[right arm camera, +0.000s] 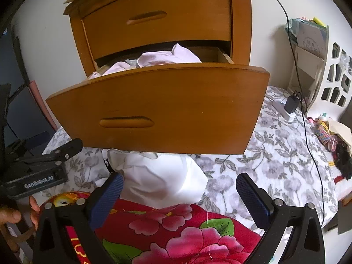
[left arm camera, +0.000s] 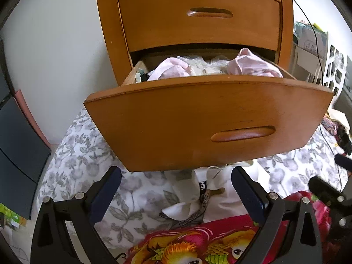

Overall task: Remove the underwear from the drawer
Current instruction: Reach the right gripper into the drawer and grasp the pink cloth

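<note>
The wooden nightstand's lower drawer (left arm camera: pixel 198 121) (right arm camera: pixel 165 105) stands pulled out, filled with pink and white garments (left arm camera: pixel 253 66) (right arm camera: pixel 165 57). Below it, a white piece of underwear with a black printed band (left arm camera: pixel 220 198) (right arm camera: pixel 162 182) lies crumpled on the floral bedsheet. My left gripper (left arm camera: pixel 176 176) hovers over it, open, and its pads touch nothing. My right gripper (right arm camera: pixel 179 180) is open too, just in front of the same white garment, holding nothing. Each gripper shows at the edge of the other's view: the left gripper (right arm camera: pixel 59 145) and the right gripper (left arm camera: pixel 330 171).
A red flowered blanket (left arm camera: pixel 198 242) (right arm camera: pixel 176 231) lies under both grippers. A black cable (right arm camera: pixel 308 132) runs down to a charger (right arm camera: pixel 291 104) on the bed. A white cut-out shelf (right arm camera: pixel 334 83) stands at right, and a person's hand (right arm camera: pixel 13 215) is at lower left.
</note>
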Action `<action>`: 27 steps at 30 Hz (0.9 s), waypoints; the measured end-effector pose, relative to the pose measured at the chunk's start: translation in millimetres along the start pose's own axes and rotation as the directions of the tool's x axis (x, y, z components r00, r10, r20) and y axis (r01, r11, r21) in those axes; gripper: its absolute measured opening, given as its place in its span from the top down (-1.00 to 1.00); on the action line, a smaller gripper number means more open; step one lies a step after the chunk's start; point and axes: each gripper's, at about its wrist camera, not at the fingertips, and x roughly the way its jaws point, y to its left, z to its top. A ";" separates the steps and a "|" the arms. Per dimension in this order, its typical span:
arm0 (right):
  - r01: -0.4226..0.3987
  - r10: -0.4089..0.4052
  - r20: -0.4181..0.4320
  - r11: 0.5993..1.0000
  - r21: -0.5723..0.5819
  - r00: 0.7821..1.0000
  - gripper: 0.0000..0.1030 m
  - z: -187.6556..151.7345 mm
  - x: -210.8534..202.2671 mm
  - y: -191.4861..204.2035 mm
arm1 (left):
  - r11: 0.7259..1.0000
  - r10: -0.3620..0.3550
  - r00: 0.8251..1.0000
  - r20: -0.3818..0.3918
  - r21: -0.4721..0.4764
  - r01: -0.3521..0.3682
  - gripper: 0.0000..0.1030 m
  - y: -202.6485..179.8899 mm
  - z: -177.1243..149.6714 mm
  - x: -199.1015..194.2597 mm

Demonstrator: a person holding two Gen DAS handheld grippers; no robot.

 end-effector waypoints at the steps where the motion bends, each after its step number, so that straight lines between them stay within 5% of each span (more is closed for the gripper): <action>1: -0.002 0.002 0.011 1.000 -0.002 1.000 -1.00 1.9 -1.6 0.3 | 1.000 0.002 1.000 -0.005 -0.001 -0.002 -0.94 0.1 -0.7 1.6; 14: -0.090 0.110 0.151 0.987 -0.135 0.982 -1.00 76.7 -30.0 16.1 | 0.997 0.037 0.999 -0.025 -0.064 -0.039 -0.94 14.5 -9.7 13.1; 18: -0.040 0.073 0.157 0.978 -0.205 0.985 -1.00 119.6 -27.5 27.8 | 0.998 0.029 0.999 -0.035 -0.055 -0.031 -0.94 12.5 -11.1 16.0; 27: 0.007 -0.003 0.014 0.961 -0.277 1.000 -0.92 176.2 16.8 48.6 | 0.997 0.006 0.998 -0.064 -0.070 -0.011 -0.94 14.5 -12.1 21.8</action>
